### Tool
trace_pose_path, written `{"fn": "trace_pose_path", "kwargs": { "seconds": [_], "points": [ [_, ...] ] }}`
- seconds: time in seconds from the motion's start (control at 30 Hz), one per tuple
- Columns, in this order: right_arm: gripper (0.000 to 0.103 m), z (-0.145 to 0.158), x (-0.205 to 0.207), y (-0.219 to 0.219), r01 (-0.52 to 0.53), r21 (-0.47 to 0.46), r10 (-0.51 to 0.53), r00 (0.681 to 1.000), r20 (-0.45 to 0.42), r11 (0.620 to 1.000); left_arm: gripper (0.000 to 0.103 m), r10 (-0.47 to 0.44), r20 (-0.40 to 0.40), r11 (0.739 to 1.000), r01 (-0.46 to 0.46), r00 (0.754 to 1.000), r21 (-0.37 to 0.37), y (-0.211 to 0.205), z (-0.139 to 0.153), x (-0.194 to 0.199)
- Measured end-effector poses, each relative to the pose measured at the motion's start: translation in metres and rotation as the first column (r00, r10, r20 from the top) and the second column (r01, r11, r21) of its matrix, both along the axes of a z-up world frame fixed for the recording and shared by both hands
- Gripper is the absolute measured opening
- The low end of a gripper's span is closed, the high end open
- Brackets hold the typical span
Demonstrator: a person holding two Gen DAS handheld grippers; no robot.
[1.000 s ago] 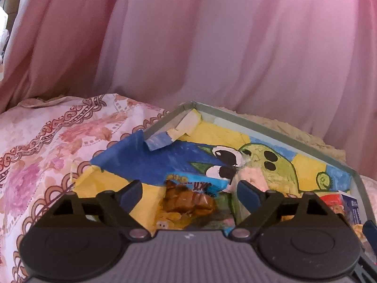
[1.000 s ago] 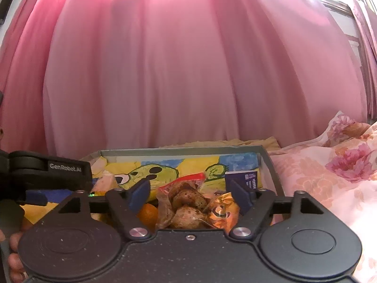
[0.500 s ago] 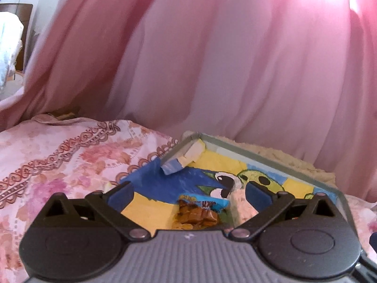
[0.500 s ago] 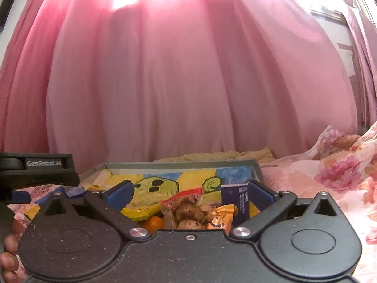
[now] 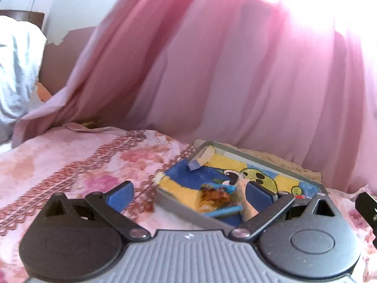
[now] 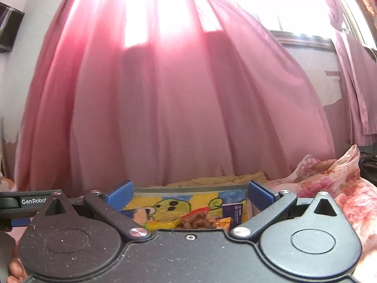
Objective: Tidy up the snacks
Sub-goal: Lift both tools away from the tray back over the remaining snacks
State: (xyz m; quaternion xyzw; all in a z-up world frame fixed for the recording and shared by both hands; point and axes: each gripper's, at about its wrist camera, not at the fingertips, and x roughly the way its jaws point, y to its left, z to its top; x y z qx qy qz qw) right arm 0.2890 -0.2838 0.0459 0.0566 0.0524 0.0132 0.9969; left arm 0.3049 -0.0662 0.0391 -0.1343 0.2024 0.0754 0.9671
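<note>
A shallow grey box [image 5: 179,208] with a yellow, blue and green cartoon lining [image 6: 169,206] lies on a floral bedspread. Snack packets sit inside it: a packet of brown pieces [image 5: 213,197] in the left wrist view; a clear bag of brown snacks [image 6: 195,220], a dark blue packet [image 6: 232,212] and a gold wrapper [image 6: 221,222] in the right wrist view. My left gripper [image 5: 188,193] is open, raised in front of the box, holding nothing. My right gripper [image 6: 189,189] is also open and empty, above the box's near side.
Pink curtains [image 6: 176,106] hang right behind the box. The floral bedspread [image 5: 70,160] stretches to the left, with a rumpled fold [image 6: 334,176] at the right. A white cloth [image 5: 16,70] hangs at far left. A hand [image 6: 15,267] shows at the lower left.
Both grippers have pulled back and tilted upward, so the box and its snacks sit lower and smaller in each view. Both stay open and empty.
</note>
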Motion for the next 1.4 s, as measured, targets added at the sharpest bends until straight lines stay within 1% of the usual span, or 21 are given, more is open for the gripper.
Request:
{"fn": "trace_pose_path", "kwargs": {
  "seconds": [0.1,0.17,0.23,0.37,0.43,0.53,0.67,0.83,0.93,1.1,1.23,1.4],
  "points": [
    [0.102,0.000,-0.025,0.006,-0.010,-0.028,0.010,1.000,0.012,1.000,0.102,0.027,-0.002,1.000,-0.027,1.000,0.010,0.003,0.003,-0.026],
    [0.102,0.000,-0.041,0.007,-0.005,-0.044,0.006,1.000,0.021,0.999,0.102,0.037,0.000,0.999,-0.037,0.999,0.005,0.006,0.003,-0.043],
    [0.102,-0.001,-0.053,0.007,0.002,-0.051,-0.001,1.000,0.017,0.999,0.102,0.034,-0.005,0.999,-0.034,0.999,0.010,0.006,0.004,-0.057],
    [0.102,-0.004,-0.080,0.004,0.019,-0.055,-0.018,1.000,0.010,0.998,0.103,0.024,-0.002,0.999,-0.024,1.000,0.048,0.005,0.006,-0.084],
    [0.102,-0.006,-0.096,0.000,0.030,-0.050,-0.030,1.000,0.002,0.998,0.103,0.007,0.004,0.999,-0.007,1.000,0.054,0.005,0.005,-0.097],
    [0.102,-0.013,-0.109,-0.003,0.018,-0.048,-0.020,0.999,-0.032,0.999,0.103,-0.022,-0.001,0.997,0.022,1.000,0.069,0.003,0.001,-0.114],
    [0.102,-0.019,-0.134,-0.003,0.021,-0.079,-0.026,0.998,-0.061,0.997,0.103,-0.037,-0.017,0.996,0.039,0.999,0.079,0.002,-0.005,-0.133],
    [0.102,-0.025,-0.163,-0.005,0.019,-0.071,-0.026,0.994,-0.103,0.997,0.103,-0.069,-0.023,0.992,0.071,0.997,0.108,0.003,-0.005,-0.156],
    [0.102,-0.029,-0.181,-0.005,0.007,-0.048,-0.015,0.986,-0.165,0.999,0.103,-0.079,-0.041,0.989,0.084,0.996,0.123,0.004,-0.006,-0.169],
    [0.102,-0.035,-0.204,-0.002,-0.009,-0.003,0.008,0.971,-0.237,1.000,0.103,-0.109,-0.098,0.979,0.124,0.989,0.161,0.007,-0.020,-0.187],
    [0.102,-0.042,-0.214,0.008,-0.013,-0.028,0.005,0.960,-0.279,1.000,0.103,-0.122,-0.135,0.969,0.148,0.983,0.196,0.009,-0.031,-0.199],
    [0.102,-0.047,-0.216,0.015,-0.031,-0.051,0.013,0.951,-0.310,0.998,0.103,-0.112,-0.157,0.970,0.143,0.981,0.197,0.015,-0.038,-0.207]
  ]
}}
